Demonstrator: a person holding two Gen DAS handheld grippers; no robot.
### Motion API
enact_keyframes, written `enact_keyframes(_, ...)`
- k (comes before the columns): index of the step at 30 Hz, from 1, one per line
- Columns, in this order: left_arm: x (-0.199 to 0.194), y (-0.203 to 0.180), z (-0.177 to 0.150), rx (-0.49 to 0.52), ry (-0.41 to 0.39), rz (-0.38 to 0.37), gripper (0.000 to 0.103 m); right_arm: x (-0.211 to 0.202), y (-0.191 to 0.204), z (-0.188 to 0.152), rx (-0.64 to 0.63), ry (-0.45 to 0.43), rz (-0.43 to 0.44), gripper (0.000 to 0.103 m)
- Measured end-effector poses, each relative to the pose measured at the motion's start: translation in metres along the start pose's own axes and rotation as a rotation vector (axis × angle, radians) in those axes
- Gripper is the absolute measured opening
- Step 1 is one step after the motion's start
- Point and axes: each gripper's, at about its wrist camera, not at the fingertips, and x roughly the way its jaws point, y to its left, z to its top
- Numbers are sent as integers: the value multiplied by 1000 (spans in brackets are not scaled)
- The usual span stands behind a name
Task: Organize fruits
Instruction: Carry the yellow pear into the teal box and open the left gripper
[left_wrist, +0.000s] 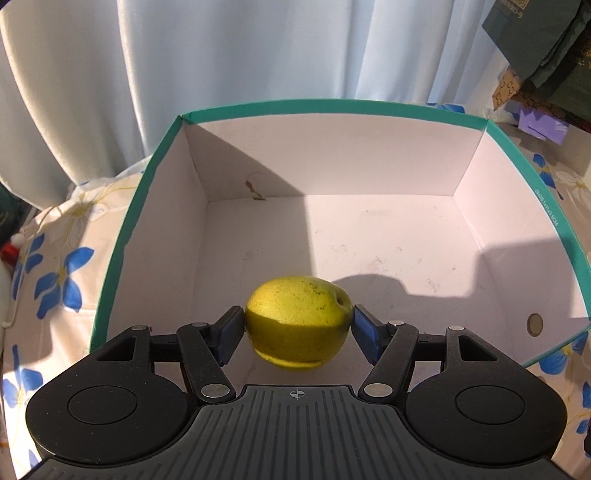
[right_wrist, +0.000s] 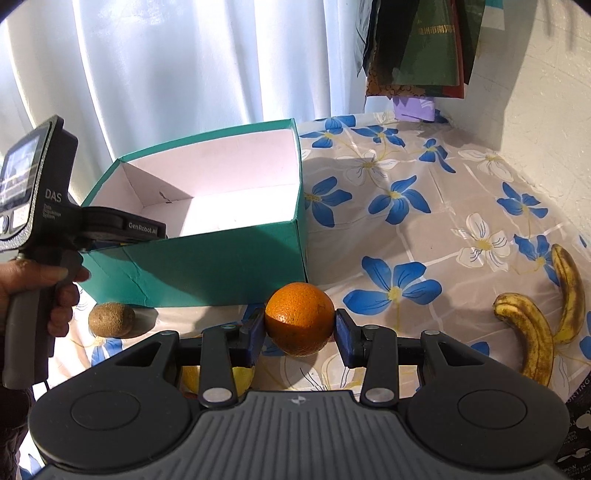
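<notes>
The left gripper (left_wrist: 298, 325) reaches level over the near wall of the teal box (left_wrist: 155, 206), its jaws closed on a green apple (left_wrist: 298, 323) that hangs above the box's white floor, not touching it. The 2 blue pads (left_wrist: 231, 334) press the apple's left and right sides; the apple's dimple faces right. Sunlight falls across the box floor, and the apple's upper half is lit while its lower half is in shade.

In the right wrist view, the left gripper (right_wrist: 122, 227) enters from the left edge, its body extending over the near wall of the box (right_wrist: 207, 266); its jaw tips are hidden there by the wall. A left hand (right_wrist: 40, 295) grips its handle upright, fingers (right_wrist: 62, 275) wrapped around the front.

The right gripper (right_wrist: 300, 325) is held low and roughly level above the surface (right_wrist: 424, 221), which wears a cloth with blue and white flowers. Its jaws clamp an orange (right_wrist: 300, 319) by the sides, just in front of the box's near right corner. Whether the orange is lifted or resting on the cloth cannot be told.

A kiwi (right_wrist: 112, 319) lies on the cloth beside the box's near wall, left of the orange. A lemon (right_wrist: 218, 380) shows partly behind the right gripper's left linkage. 2 spotted bananas (right_wrist: 532, 332) lie well off to the right, touching each other.
</notes>
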Motion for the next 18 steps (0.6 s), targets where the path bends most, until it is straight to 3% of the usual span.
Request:
enact_keyframes(8, 5, -3, 2, 11, 12, 11, 70, -1, 5, 8, -11, -29, 7, 39)
enact_keyframes(12, 5, 0, 3, -14, 26, -30, 74, -2, 5, 9, -14, -39, 5, 39)
enact_keyframes(16, -8, 0, 4, -9, -12, -11, 77, -3, 5, 9, -13, -43, 6, 39)
enact_keyframes(18, -25, 3, 3, -14, -57, -10, 87, -4, 5, 9, -13, -47, 5, 39)
